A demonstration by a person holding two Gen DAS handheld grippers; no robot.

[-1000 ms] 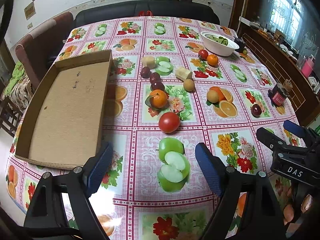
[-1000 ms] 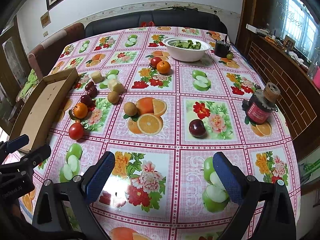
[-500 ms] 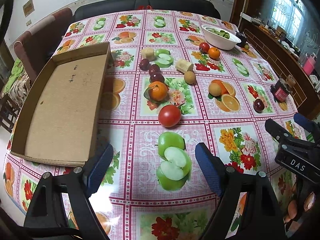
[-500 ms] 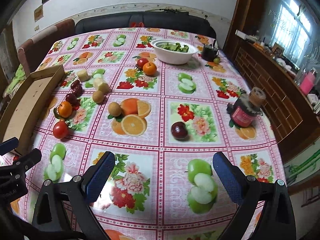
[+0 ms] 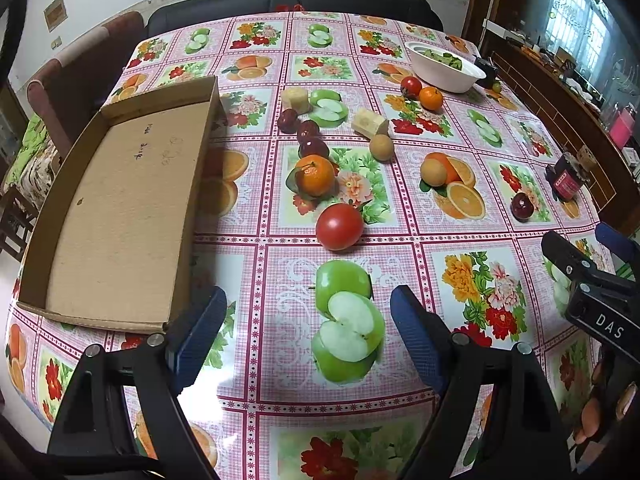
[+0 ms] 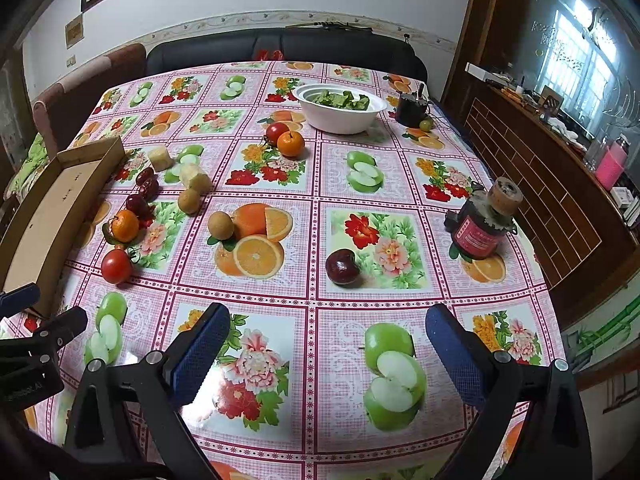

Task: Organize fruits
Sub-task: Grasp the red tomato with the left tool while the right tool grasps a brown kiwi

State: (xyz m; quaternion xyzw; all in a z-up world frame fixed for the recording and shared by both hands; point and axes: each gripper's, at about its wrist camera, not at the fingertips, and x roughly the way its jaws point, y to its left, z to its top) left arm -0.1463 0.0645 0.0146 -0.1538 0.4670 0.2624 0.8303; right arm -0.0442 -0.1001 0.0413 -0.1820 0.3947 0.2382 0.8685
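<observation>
Loose fruit lies on a fruit-print tablecloth. In the left wrist view a red tomato (image 5: 339, 226) lies nearest, with an orange (image 5: 317, 174), dark plums (image 5: 313, 147) and brown round fruits (image 5: 381, 146) behind it. A shallow cardboard tray (image 5: 116, 204) sits to the left. My left gripper (image 5: 308, 332) is open and empty, short of the tomato. In the right wrist view a dark plum (image 6: 342, 266) lies ahead of my right gripper (image 6: 328, 350), which is open and empty. The tomato (image 6: 116, 266) and the tray (image 6: 48, 216) are at its left.
A white bowl of greens (image 6: 340, 106) stands at the back, with a tomato and an orange (image 6: 290, 143) in front of it. A red jar (image 6: 482, 226) stands at the right. A sofa and a chair border the table's far and left sides.
Both grippers have moved forward slightly over the table, so the fruit looks nearer. Both stay open. No fruit has moved.
</observation>
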